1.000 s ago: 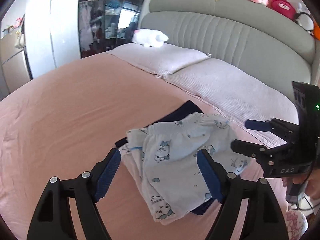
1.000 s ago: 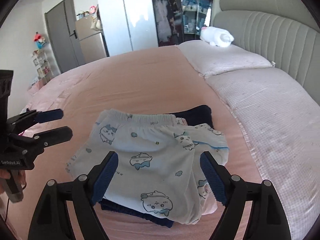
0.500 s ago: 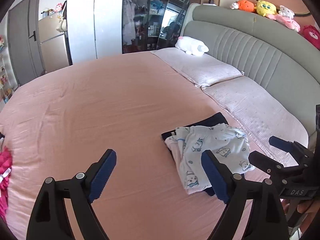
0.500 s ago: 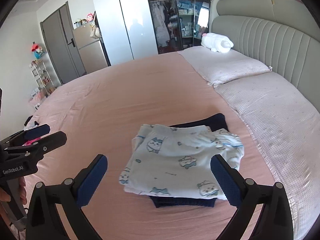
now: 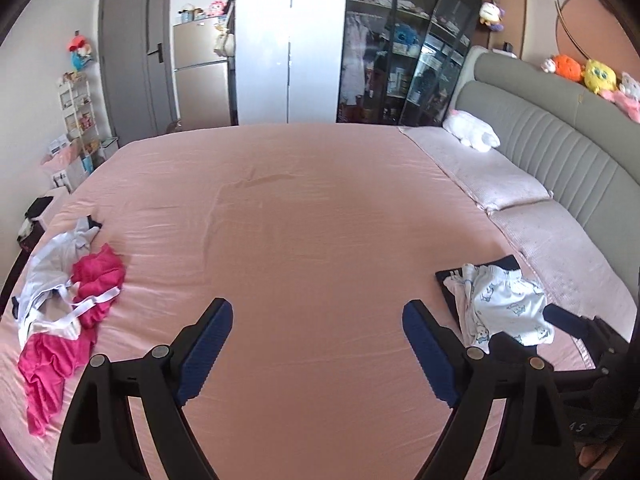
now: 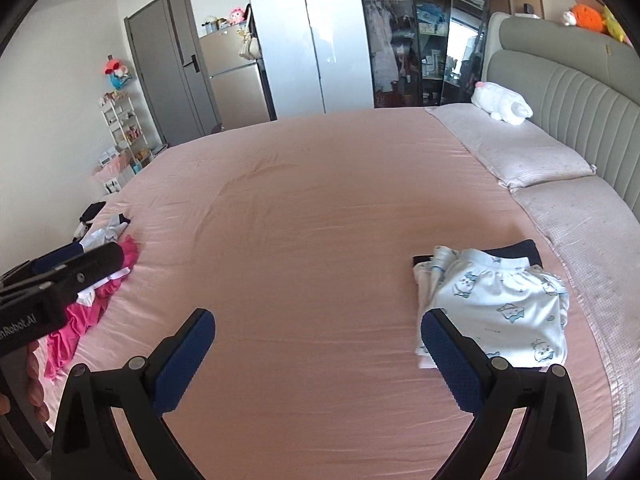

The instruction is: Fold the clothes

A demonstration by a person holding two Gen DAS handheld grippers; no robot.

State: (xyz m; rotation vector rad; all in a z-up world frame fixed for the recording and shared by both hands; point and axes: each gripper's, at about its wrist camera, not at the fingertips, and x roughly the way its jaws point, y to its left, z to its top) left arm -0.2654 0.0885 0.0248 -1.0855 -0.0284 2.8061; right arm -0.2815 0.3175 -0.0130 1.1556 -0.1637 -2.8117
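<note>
Nearest in each wrist view, the left claw (image 5: 318,354) and the right claw (image 6: 318,358) both stand wide with only bare sheet between their blue ribbed pads; their jaws have just been opening, and neither holds anything. Just beyond the right claw, on the pink bed sheet (image 6: 320,240), lies a folded pale-blue pair of cotton shorts printed with cartoon animals (image 6: 496,308), resting on top of a folded dark navy garment (image 6: 520,248), close to the grey-pink quilted pillows (image 6: 516,156). Across the bed, near its left edge, sits the loose heap of magenta and white clothes (image 5: 64,320), still unfolded and likely the next work. That cloth looks light, soft and limp, so it should sag and bunch; a hem, waistband or shoulder seam seems the best place to pinch, with the two claws well apart to spread it flat. The left tool's body, seen from the right view, carries white lettering reading roughly "nRobot.AI", partly cut off. Farther back stand a white plush toy (image 5: 472,134), the grey padded headboard (image 5: 560,136) and a glass-fronted wardrobe (image 5: 388,48).
</note>
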